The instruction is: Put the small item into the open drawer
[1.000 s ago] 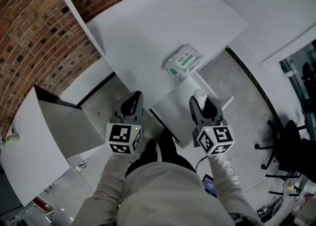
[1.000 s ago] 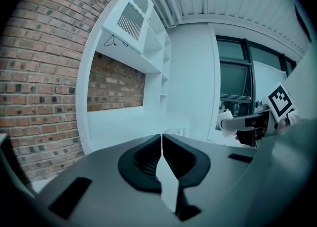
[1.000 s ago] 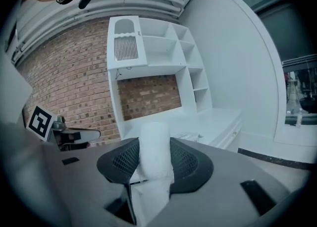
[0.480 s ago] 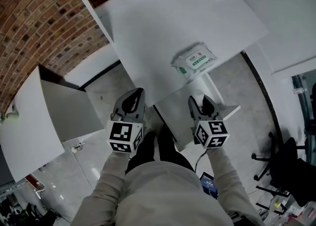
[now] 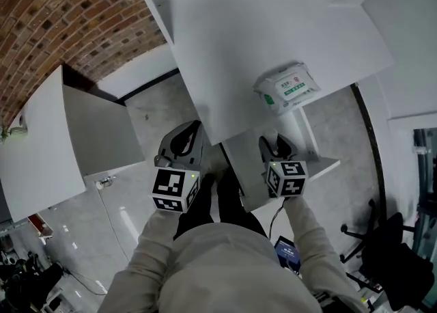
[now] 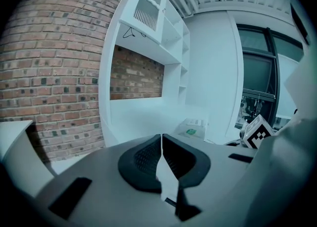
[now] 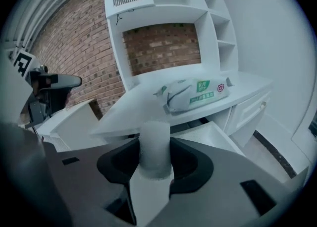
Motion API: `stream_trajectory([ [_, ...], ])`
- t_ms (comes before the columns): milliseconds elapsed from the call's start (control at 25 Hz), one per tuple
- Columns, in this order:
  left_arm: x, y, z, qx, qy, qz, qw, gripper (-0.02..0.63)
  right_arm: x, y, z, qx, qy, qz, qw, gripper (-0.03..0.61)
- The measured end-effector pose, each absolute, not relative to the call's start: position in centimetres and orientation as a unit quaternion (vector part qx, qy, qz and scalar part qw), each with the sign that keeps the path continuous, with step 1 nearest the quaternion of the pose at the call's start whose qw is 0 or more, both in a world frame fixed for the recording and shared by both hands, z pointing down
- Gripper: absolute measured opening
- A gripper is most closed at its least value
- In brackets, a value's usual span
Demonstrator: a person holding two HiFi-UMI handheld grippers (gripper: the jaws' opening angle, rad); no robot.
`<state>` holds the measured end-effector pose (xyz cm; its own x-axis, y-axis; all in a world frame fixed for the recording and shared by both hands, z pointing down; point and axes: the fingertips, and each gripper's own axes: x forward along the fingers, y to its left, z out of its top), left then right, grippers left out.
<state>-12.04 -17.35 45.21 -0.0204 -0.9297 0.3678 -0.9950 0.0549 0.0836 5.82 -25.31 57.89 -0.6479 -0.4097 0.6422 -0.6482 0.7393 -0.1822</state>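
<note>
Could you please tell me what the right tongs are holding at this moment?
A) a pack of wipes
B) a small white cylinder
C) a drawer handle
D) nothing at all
B: in the right gripper view the right tongs are closed on a small white cylinder, while the pack of wipes lies apart on the desk.

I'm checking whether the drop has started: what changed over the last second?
Mostly the view swung: the desk and wipes pack slid rightward in the head view, and the right tongs edged slightly leftward over the open drawer. Nothing was taken or released: the right tongs stay clamped on the small white cylinder, and the left tongs stay shut and empty.
</note>
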Motion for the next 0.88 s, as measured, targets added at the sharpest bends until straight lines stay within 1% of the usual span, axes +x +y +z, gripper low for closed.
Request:
stream_trajectory([
  [480,-13.6,-16.0,46.8,0.646,-0.732,0.109,0.187,0.026,3.8,-23.9,65.2,0.231,-0.866,0.215,0.389,0.196],
  [880,-14.1,-14.8,48.2,0.628,-0.742,0.116,0.203,0.026,2.5,-22.7,70.0,0.193,-0.846,0.212,0.449,0.196],
])
